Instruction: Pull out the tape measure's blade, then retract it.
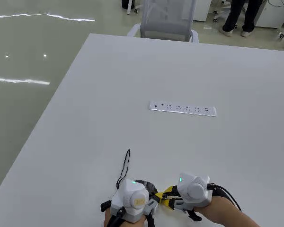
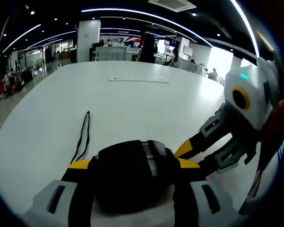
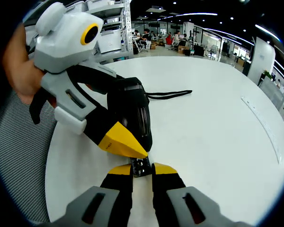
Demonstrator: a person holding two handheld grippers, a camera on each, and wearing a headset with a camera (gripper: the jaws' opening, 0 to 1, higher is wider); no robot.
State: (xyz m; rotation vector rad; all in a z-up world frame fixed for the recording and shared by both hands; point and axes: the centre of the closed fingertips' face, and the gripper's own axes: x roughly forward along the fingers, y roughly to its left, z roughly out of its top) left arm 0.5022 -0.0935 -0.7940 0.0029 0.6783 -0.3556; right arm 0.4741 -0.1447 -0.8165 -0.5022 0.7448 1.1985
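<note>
Got the tape measure (image 3: 130, 106) sitting at the near edge of the table (image 1: 180, 71), my left tongs (image 2: 135, 163) clamped round its black case, strap (image 2: 83, 135) trailing off to the far left. Right tongs (image 3: 142, 168) are pinched on the blade tab (image 3: 141, 165) right at the case mouth. I reckon the trick now is a straight, level pull to the right, with the case squeezed firm so it can't twist or slip.

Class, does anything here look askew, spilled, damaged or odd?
Nothing stands out. The black tape measure is clamped in the left gripper, its black strap trailing on the white table; the right gripper pinches its black blade tab. The white power strip lies flat.
</note>
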